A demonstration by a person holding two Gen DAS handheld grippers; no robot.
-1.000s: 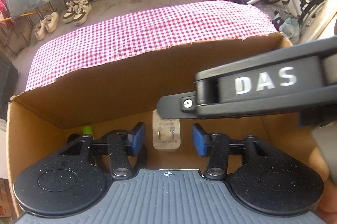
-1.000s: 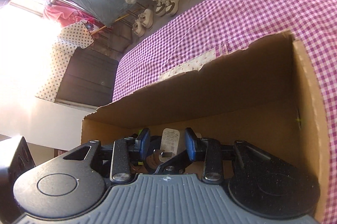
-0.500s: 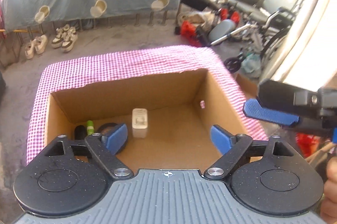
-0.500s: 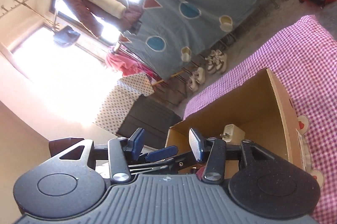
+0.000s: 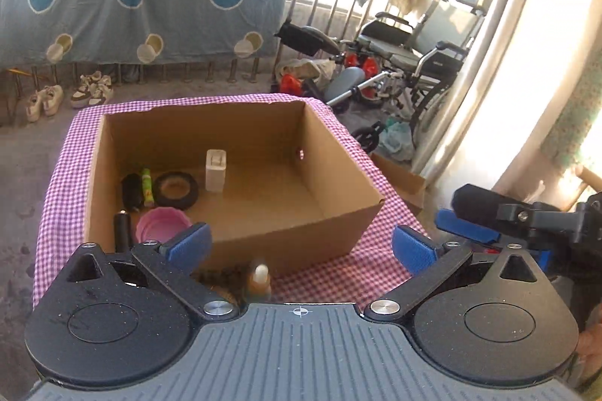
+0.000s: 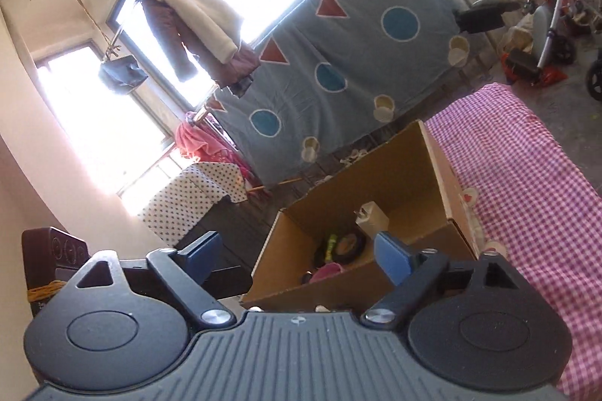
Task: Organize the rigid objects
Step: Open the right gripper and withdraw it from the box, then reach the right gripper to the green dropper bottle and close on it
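Both grippers have been drawn back out of the open brown cardboard box [image 5: 240, 212], jaws just opened wide and empty. The left gripper [image 5: 299, 244] and right gripper [image 6: 297, 256] hover before it. Inside stands the released white rectangular charger plug [image 5: 215, 170], deposited for sorting.

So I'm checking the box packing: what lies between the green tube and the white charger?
The black tape roll lies flat between the green tube and the white charger, clearest in the left wrist view.
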